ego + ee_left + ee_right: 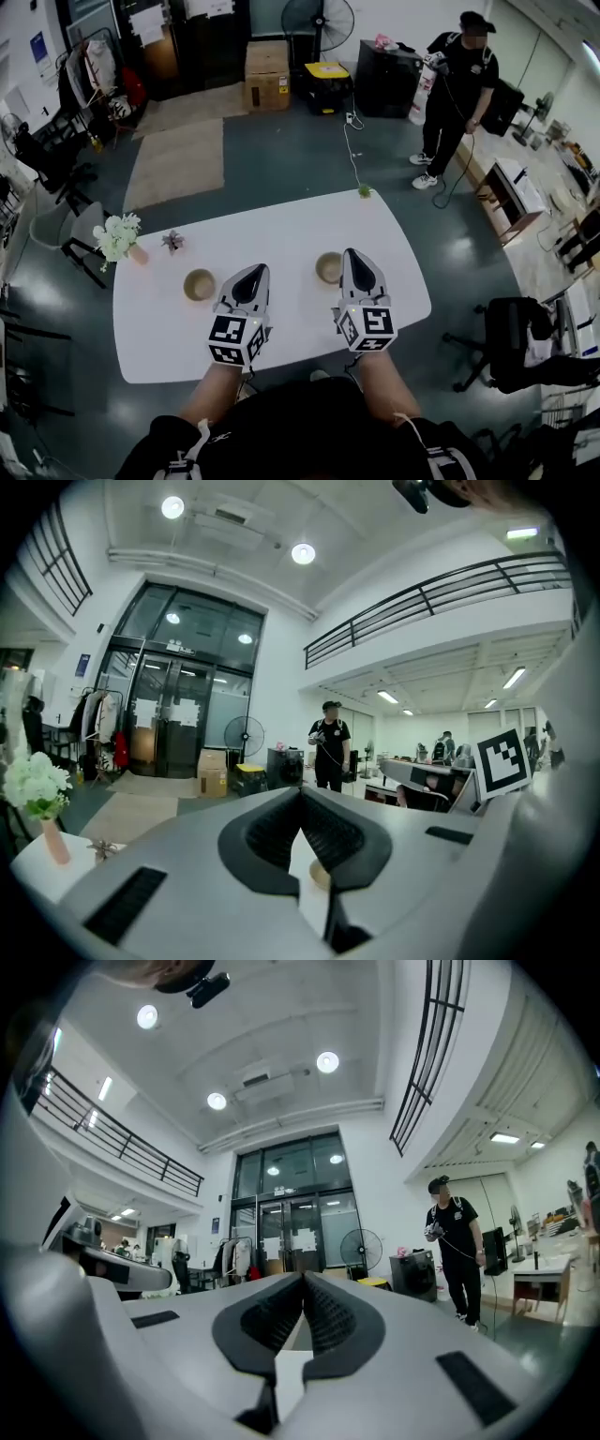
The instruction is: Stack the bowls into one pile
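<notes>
Stacking has not started yet. The left claw [254, 271] and the right claw [354, 254] are both clenched and empty, above the tabletop [281, 230]. The first bowl [199, 284] sits near the flowers [118, 236], and the second bowl [328, 268] is farther from them. Next, I think a claw must open and grab a rim.

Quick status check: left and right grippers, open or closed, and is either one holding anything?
Left gripper: closed, holding nothing.
Right gripper: closed, holding nothing.
</notes>
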The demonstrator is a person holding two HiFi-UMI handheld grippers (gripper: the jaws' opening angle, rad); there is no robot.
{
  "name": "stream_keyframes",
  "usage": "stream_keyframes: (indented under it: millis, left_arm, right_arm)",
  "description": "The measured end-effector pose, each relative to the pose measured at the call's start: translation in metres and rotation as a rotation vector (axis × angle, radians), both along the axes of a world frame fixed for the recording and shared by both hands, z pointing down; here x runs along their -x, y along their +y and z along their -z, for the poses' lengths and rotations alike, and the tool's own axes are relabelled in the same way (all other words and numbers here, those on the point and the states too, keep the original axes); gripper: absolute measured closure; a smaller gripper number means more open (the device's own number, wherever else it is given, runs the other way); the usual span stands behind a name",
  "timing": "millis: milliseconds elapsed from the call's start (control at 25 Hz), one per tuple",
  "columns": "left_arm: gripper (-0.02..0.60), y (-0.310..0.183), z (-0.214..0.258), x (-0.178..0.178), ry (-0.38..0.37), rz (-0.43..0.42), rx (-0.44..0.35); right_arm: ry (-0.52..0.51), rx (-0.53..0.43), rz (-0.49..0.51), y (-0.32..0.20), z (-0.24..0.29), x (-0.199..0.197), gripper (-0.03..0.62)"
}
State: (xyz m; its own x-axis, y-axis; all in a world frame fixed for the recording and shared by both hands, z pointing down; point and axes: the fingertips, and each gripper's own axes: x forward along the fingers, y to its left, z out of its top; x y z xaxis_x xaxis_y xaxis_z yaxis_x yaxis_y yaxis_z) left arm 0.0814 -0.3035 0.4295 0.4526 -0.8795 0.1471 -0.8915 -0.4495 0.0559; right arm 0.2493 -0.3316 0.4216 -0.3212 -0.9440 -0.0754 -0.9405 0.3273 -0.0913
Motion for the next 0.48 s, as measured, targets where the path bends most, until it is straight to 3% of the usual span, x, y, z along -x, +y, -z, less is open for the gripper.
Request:
stream_keyframes:
  millis: [160, 240, 280, 480]
  left_arm:
    - [0.568, -0.009, 0.003, 0.013, 0.014, -0.017, 0.001]
    - [0.568, -0.012, 0.004, 0.017, 0.023, -0.024, -0.001]
    - [0.568, -0.013, 0.005, 0.019, 0.025, -0.027, -0.005]
    - [0.568, -0.018, 0.002, 0.026, 0.029, -0.029, -0.013]
  right_arm:
    - [-0.018, -0.025, 0.017, 0.000, 0.009, 0.015, 0.556]
    - [-0.033, -0.047, 0.039, -0.002, 0.014, 0.024, 0.199]
    - [-0.020, -0.051, 0.036, -0.005, 0.014, 0.026, 0.118]
    - [0.076, -0.004, 0.044, -0.018, -0.004, 0.032, 0.103]
